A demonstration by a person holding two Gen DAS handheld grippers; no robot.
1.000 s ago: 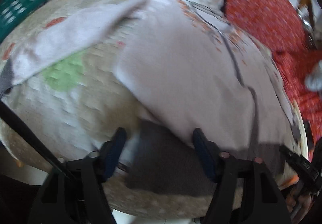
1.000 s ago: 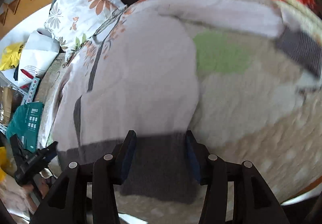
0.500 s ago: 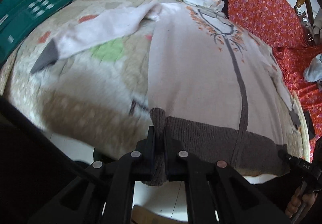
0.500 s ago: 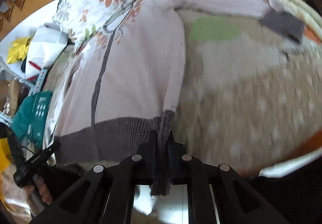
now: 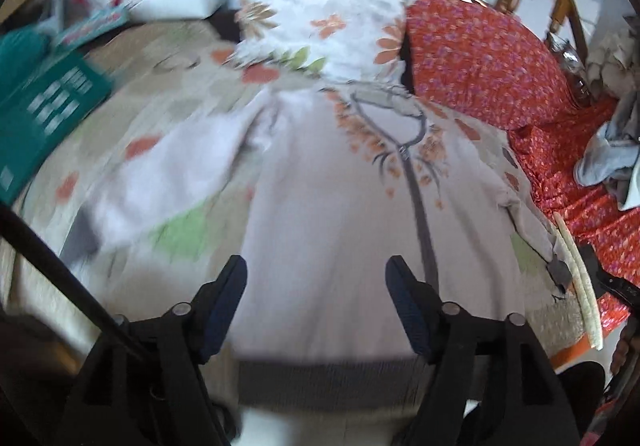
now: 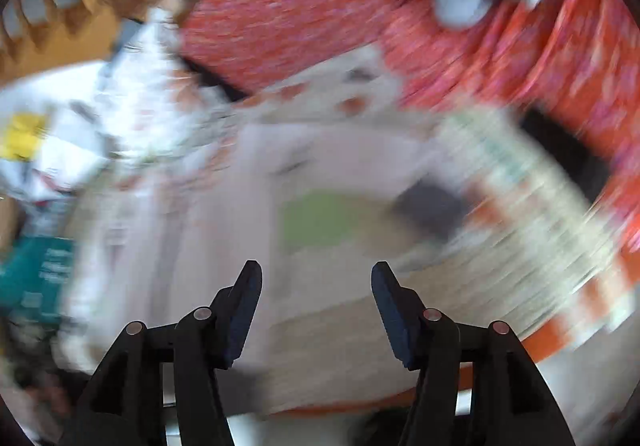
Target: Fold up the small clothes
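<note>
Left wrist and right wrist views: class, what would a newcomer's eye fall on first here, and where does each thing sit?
Most striking is the pale cardigan spread flat on the patterned quilt, its dark hem nearest the camera, between the open left gripper. Behind it, a flowered pillow sits at the top, with a bright red floral cloth to its right. The right gripper is also open, over a heavily blurred view.

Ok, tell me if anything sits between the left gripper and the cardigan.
Nothing visible does. The left gripper hangs open directly over the cardigan, which lies flat on the quilt. The floral pillow sits beyond its collar, out of the way.
</note>
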